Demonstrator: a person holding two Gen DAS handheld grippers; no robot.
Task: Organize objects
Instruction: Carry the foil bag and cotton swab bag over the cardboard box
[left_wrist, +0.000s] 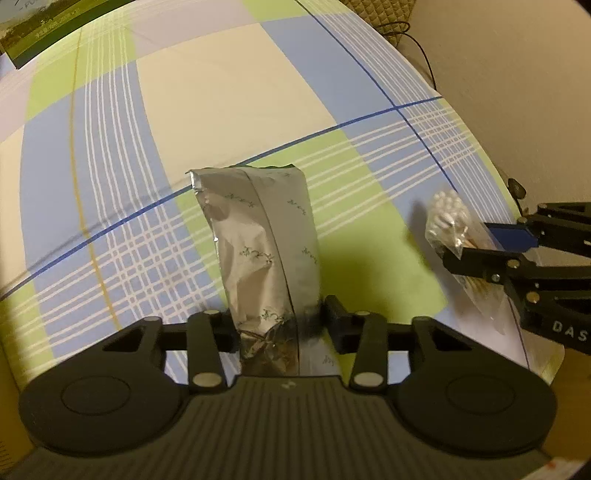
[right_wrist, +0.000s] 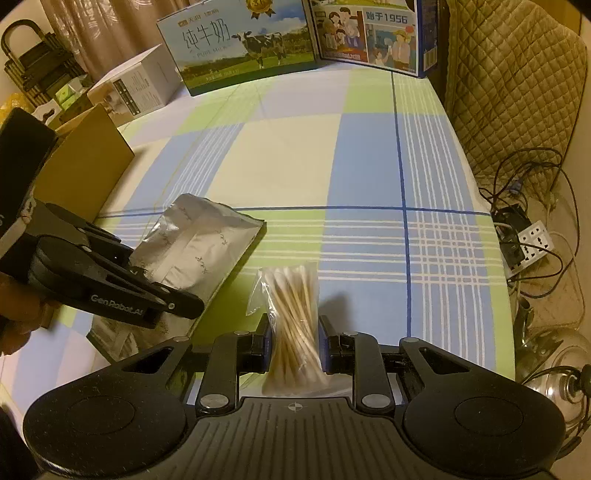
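My left gripper (left_wrist: 280, 328) is shut on a silver foil pouch (left_wrist: 258, 240), which sticks out forward above the checked tablecloth (left_wrist: 229, 96). The pouch also shows in the right wrist view (right_wrist: 199, 243), with the left gripper (right_wrist: 173, 306) clamped on its near end. My right gripper (right_wrist: 294, 347) is shut on a clear bag of cotton swabs (right_wrist: 293, 306), held just above the cloth. In the left wrist view the swab bag (left_wrist: 448, 221) and right gripper (left_wrist: 476, 254) sit to the right of the pouch.
Milk cartons (right_wrist: 243, 44) and a blue box (right_wrist: 373, 33) stand at the table's far edge. A white box (right_wrist: 140, 85) and a cardboard box (right_wrist: 85, 166) sit at the left. A quilted chair (right_wrist: 513, 81), a power strip (right_wrist: 535, 240) and cables lie off the right edge.
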